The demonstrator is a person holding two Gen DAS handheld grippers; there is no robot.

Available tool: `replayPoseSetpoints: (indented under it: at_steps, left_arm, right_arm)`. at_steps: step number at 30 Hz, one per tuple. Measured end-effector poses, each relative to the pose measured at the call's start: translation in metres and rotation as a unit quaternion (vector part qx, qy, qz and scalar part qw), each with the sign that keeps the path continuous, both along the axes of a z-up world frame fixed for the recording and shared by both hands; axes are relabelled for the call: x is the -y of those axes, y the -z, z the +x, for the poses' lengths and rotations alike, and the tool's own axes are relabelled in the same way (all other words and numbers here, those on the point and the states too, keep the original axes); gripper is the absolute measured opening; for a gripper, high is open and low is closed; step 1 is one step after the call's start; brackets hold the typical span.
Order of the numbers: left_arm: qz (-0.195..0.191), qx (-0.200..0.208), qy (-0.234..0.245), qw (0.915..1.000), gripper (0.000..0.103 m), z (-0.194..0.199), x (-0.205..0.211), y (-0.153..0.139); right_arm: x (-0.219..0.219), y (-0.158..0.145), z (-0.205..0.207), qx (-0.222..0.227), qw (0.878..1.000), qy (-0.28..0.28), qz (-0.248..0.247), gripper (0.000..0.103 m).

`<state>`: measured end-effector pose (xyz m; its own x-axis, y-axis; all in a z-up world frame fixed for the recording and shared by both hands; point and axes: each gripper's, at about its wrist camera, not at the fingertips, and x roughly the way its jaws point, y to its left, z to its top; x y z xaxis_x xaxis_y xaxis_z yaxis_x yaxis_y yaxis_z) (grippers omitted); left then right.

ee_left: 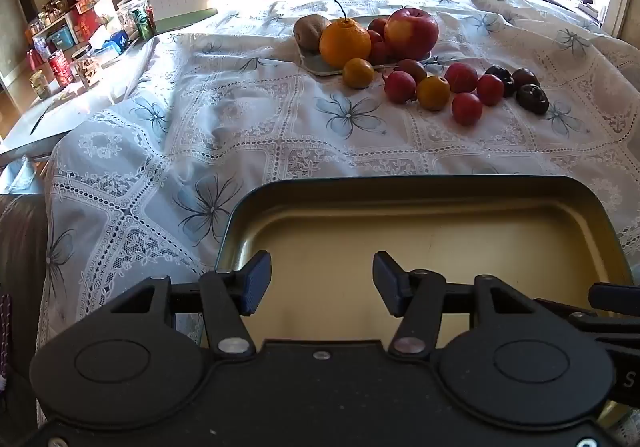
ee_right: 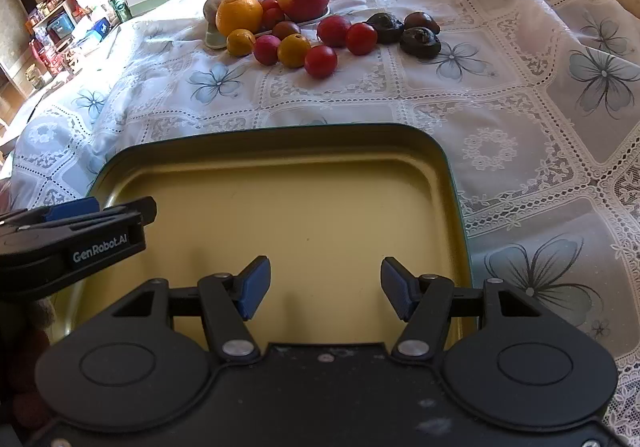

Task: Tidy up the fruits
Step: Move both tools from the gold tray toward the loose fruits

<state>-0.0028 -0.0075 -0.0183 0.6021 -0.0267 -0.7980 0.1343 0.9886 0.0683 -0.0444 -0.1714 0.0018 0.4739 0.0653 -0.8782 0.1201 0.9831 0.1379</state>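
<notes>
Hovering over the gold-lined dark-rimmed metal tray (ee_left: 400, 191), left gripper (ee_left: 322, 283) and right gripper (ee_right: 325, 287) gape wide, holding nothing; fruit pile (ee_right: 296, 23) near tablecloth's far edge.

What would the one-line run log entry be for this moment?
stage: not started | left gripper: open, holding nothing | right gripper: open, holding nothing | tray: no fruit inside | fruits: on tablecloth

Apple (ee_left: 411, 32), big orange (ee_left: 345, 42) and kiwi (ee_left: 311, 30) sit heaped on a plate (ee_left: 316, 65); small red, orange and dark fruits (ee_left: 466, 89) lie beside it; gold tray (ee_left: 420, 231) empty, nearer.
</notes>
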Motion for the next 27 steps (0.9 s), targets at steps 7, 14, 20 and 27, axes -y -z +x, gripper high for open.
replayPoseSetpoints:
  at_steps: [7, 14, 20, 27]
  left_arm:
    - [0.0, -0.003, 0.001, 1.0, 0.061, 0.0, -0.0007, 0.0006]
    - [0.0, -0.005, 0.0, 1.0, 0.061, 0.0005, -0.001, 0.0004]
    - [0.0, -0.003, 0.0, 1.0, 0.061, 0.0009, -0.0003, 0.0]
    - [0.004, 0.004, -0.005, 1.0, 0.061, 0.0004, -0.0003, -0.0039]
  right_arm:
    - [-0.0014, -0.001, -0.0064, 0.001, 1.0, -0.005, -0.007, 0.064]
    - [-0.0044, -0.0009, 0.0005, 0.002, 1.0, -0.008, -0.011, 0.064]
    - [-0.005, -0.0009, 0.0004, 0.007, 1.0, -0.011, -0.015, 0.064]
    - [-0.0089, -0.0059, -0.0017, 0.036, 0.998, -0.014, -0.04, 0.065]
